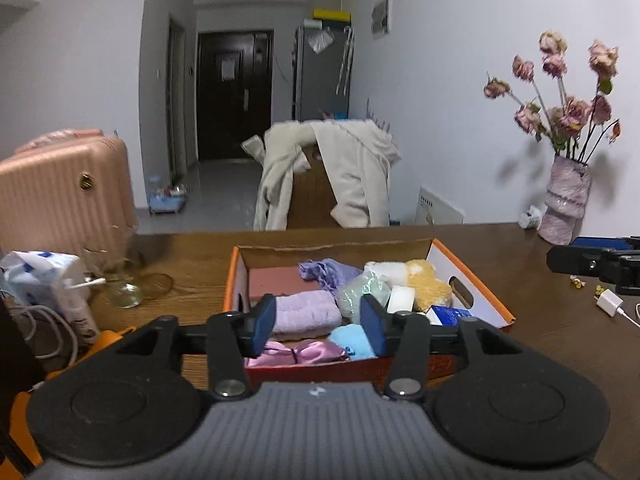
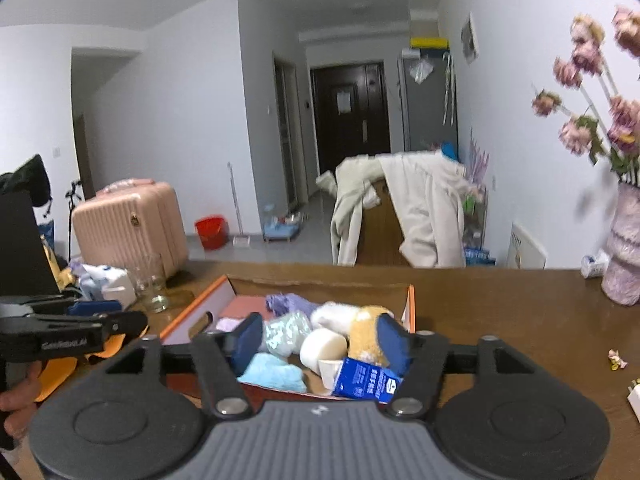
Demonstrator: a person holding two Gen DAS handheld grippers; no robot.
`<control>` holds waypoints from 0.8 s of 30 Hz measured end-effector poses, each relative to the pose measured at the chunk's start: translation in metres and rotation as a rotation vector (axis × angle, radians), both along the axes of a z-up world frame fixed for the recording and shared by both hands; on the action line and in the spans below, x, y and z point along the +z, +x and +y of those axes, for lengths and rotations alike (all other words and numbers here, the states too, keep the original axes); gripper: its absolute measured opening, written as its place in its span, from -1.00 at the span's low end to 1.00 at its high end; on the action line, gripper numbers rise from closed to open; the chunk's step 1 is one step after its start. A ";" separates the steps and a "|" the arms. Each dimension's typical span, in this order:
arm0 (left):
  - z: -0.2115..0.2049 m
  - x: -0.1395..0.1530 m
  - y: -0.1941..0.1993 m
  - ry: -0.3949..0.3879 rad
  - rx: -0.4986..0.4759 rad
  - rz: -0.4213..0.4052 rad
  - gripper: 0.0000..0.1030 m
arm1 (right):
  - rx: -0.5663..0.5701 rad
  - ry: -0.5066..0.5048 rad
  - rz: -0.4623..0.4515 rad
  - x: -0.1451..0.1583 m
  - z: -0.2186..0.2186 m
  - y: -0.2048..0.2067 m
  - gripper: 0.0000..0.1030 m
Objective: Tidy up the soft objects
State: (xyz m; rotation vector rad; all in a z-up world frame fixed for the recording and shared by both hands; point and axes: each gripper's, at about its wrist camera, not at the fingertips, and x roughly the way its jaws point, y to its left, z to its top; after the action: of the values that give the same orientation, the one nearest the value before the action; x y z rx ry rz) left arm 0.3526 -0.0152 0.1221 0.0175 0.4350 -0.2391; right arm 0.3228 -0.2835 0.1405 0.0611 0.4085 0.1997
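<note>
In the left wrist view the box (image 1: 472, 280) loses its near wall behind the left gripper (image 1: 320, 320), whose fingers also cover parts of the folded lilac towel (image 1: 304, 312), the pink satin piece (image 1: 300, 352) and the light blue cloth (image 1: 348, 340) — how far each runs cannot be told. The right gripper (image 1: 592, 268) is cut off by that picture's right edge, so its jaws are out of sight there, and the white charger (image 1: 610, 304) at the desk's right edge trails its cable out of frame. In the right wrist view the vase (image 2: 624, 264) and its flowers (image 2: 584, 132) are blurred and clipped by the right edge — the print on the blue packet (image 2: 366, 380) is too small to read.
</note>
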 end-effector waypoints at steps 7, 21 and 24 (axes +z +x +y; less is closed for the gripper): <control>0.016 -0.011 -0.064 -0.011 0.021 -0.172 0.65 | -0.046 0.002 -0.180 -0.024 0.015 -0.058 0.82; 0.027 -0.021 -0.158 -0.019 0.024 -0.236 0.83 | -0.065 0.047 -0.230 -0.044 0.033 -0.142 0.87; 0.026 -0.023 -0.180 0.004 0.023 -0.237 0.91 | -0.069 0.040 -0.212 -0.048 0.036 -0.161 0.88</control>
State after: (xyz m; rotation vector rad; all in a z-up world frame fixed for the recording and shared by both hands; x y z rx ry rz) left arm 0.1724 0.0108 0.0987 0.0440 0.1995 -0.2111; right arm 0.1616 -0.2477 0.0925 0.0923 0.1903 0.1447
